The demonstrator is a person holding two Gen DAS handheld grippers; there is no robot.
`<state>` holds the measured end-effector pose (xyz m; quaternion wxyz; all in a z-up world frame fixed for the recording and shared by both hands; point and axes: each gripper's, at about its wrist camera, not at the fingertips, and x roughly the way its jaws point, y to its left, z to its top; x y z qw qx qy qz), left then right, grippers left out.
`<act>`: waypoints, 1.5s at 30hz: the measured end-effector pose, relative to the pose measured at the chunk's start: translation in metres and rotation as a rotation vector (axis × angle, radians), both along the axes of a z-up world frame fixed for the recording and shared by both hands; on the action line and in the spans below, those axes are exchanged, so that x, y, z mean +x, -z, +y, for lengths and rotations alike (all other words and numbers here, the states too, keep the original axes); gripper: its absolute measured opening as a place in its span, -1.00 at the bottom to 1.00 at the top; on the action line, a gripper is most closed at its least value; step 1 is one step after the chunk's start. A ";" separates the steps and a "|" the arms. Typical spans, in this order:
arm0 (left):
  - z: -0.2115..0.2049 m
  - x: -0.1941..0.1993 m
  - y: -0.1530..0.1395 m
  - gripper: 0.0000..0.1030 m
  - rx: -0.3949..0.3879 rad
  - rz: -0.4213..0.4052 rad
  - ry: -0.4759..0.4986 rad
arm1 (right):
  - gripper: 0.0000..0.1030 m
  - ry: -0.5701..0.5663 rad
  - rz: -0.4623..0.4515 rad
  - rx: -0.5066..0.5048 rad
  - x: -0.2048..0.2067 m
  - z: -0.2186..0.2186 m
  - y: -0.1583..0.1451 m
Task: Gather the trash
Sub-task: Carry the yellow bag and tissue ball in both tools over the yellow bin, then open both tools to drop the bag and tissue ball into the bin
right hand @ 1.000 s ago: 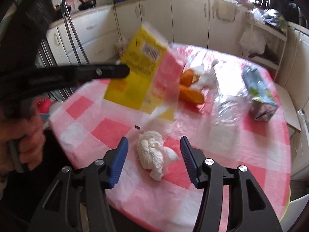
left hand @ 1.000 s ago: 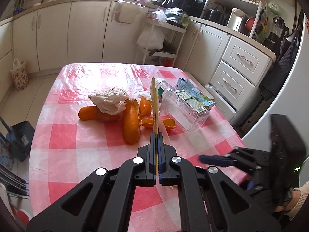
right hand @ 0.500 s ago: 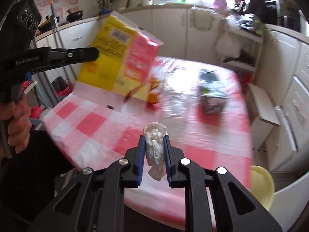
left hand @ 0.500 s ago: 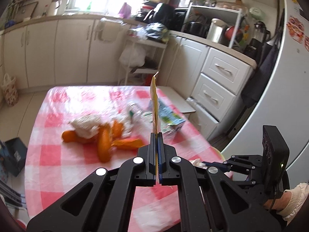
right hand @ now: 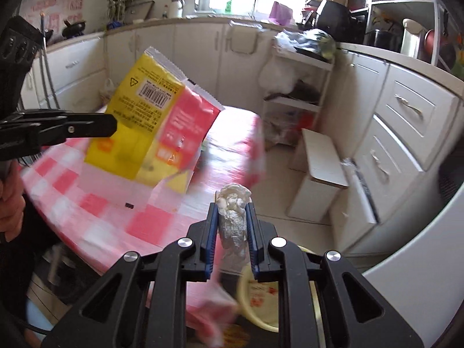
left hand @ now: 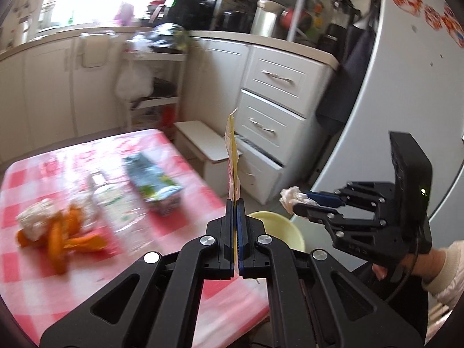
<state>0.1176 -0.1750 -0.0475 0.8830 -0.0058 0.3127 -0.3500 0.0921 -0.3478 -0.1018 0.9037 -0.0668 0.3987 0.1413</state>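
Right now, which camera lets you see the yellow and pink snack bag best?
The right wrist view: the crinkly yellow and pink plastic snack bag faces it flat, barcode showing, pinched by the left gripper. The left wrist view shows only the bag's thin edge rising between the shut fingers.

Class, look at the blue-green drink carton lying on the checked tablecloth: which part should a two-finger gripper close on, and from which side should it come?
The carton lies flat on its long side, so probably come from above and close across its narrow width near the middle. The clear plastic bottle lies close on one side, so that finger has little room; the flat long faces suit the pads best.
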 end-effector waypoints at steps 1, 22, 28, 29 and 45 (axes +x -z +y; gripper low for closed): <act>-0.011 0.001 0.001 -0.94 0.001 0.003 0.014 | -0.61 0.010 0.007 -0.015 0.001 -0.009 0.005; -0.166 0.048 0.101 -0.94 0.001 0.249 0.107 | -0.58 0.237 0.289 0.034 0.029 -0.093 0.093; -0.187 0.067 0.122 -0.87 0.039 0.332 0.091 | -0.36 0.303 0.348 0.056 0.039 -0.111 0.107; -0.189 0.069 0.124 -0.69 0.041 0.340 0.094 | -0.24 0.315 0.352 0.062 0.039 -0.114 0.108; -0.088 0.036 0.055 0.86 0.042 0.057 -0.218 | 0.22 0.265 0.172 0.089 0.031 -0.100 0.068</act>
